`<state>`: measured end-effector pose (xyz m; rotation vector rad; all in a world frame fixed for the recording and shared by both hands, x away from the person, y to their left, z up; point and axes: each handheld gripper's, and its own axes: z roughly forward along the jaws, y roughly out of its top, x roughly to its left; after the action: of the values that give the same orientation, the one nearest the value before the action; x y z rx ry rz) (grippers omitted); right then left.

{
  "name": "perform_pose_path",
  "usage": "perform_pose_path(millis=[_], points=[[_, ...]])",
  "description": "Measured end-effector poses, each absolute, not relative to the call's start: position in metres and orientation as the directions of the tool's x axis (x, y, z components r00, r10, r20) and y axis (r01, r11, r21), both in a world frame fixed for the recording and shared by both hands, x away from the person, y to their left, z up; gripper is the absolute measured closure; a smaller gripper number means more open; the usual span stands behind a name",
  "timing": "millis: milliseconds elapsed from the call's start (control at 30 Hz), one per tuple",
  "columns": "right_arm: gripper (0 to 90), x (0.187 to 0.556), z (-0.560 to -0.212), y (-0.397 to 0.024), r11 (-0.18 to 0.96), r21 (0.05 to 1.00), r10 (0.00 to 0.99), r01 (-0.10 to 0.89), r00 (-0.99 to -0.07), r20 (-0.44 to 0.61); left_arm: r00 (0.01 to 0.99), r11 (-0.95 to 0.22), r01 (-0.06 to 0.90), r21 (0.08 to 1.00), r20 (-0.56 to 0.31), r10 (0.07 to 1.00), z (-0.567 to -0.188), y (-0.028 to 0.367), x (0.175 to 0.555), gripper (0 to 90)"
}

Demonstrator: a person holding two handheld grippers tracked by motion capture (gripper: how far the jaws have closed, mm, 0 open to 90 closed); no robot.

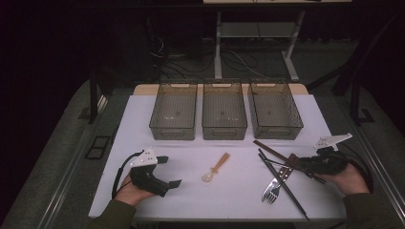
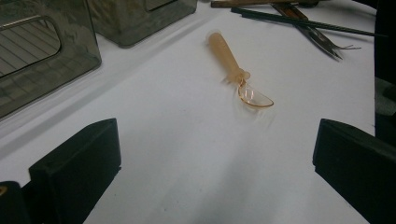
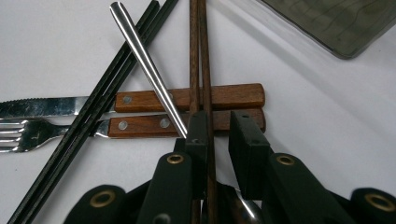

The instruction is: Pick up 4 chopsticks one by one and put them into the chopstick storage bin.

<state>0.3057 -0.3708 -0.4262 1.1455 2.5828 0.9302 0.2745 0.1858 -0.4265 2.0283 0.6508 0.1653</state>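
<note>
My right gripper [image 1: 297, 161] [image 3: 217, 126] lies low over a pile of cutlery at the table's right. Its jaws stand narrowly apart around a pair of brown wooden chopsticks [image 3: 198, 56] [image 1: 272, 149], with a gap left beside the right jaw, so it is open. Under the chopsticks lie a wood-handled knife [image 3: 233, 95] and fork [image 3: 140, 125] [image 1: 271, 191]. Black chopsticks [image 3: 93, 121] [image 1: 286, 188] and a slim steel handle [image 3: 144, 60] cross them. My left gripper [image 1: 169, 171] [image 2: 217, 135] rests open at the lower left, pointing at a translucent orange spoon [image 1: 216, 167] [image 2: 229, 56].
Three grey see-through bins stand in a row at the back of the white table [image 1: 143, 119]: left [image 1: 173, 132], middle [image 1: 224, 132], right [image 1: 277, 131]. Bare tabletop lies between the spoon and the cutlery pile. Beyond the table are a dark floor and cables.
</note>
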Motion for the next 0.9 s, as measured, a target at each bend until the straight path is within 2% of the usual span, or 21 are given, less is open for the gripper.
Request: perform_pose_path(millis=[533,900], points=[[77.5,0.3075,-0.4315,-0.3694,0.536,0.575,0.714,0.618,-0.695,0.082,0.848,-0.395,0.381,0.836,-0.145,0.510,-0.4267,0.1855,0.2745,0.0],[83.4,0.3082,-0.4341,-0.3687,0.556,0.560,0.703,0.614,-0.707,0.076,0.849,-0.396,0.379,0.836,-0.144,0.508,-0.4268,0.1851,0.2745,0.0]])
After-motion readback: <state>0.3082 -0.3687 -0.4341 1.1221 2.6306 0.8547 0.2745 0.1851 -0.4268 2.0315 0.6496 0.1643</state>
